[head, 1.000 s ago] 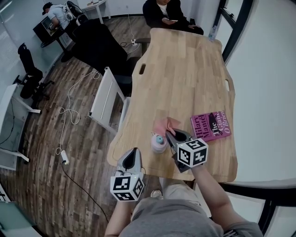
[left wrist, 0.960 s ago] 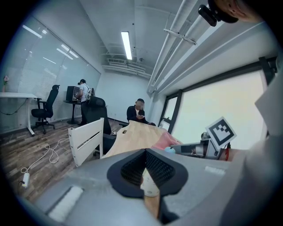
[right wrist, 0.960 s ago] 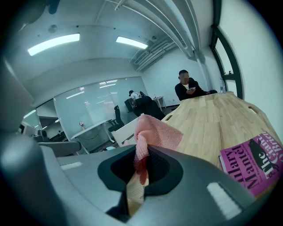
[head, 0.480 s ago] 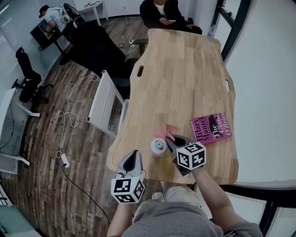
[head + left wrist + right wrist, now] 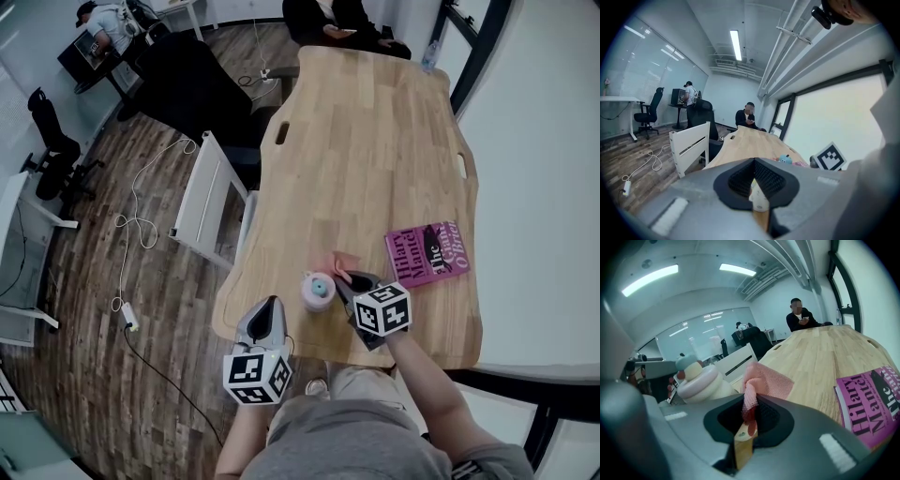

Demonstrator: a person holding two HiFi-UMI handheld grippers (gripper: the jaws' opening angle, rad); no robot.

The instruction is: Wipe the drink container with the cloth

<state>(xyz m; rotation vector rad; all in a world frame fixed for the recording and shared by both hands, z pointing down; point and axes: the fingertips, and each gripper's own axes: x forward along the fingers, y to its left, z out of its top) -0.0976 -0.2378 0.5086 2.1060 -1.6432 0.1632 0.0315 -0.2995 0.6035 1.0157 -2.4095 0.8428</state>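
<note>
The small pink drink container with a rounded teal cap [image 5: 318, 291] stands upright on the pale wooden table [image 5: 375, 141], close to the near edge, so its long axis runs straight up from the tabletop. The right gripper [image 5: 347, 279] sits just beside it, and its own view shows the jaws pinching a bunched fold of the pink mesh cloth [image 5: 761, 380], whose loose end fans out ahead of the tips. In that view the container rises to the left of the jaws and slightly ahead of them. The cloth hangs near its side, but I cannot tell whether the two touch. The wipe therefore seems to turn on a short sideways sweep to the left, laying the free cloth against the upright wall and rubbing around or along it. The left gripper [image 5: 267, 307] hovers at the table's near edge, on the container's other side and somewhat farther off. Its jaws are pressed together with nothing between them, and only the teal cap shows past them. The right gripper is the nearer one and holds the cloth; the left would need to spread its jaws to steady the light, probably tippable container. A magenta paperback book [image 5: 427, 253] lies flat to the right, clear of that sweep.
</note>
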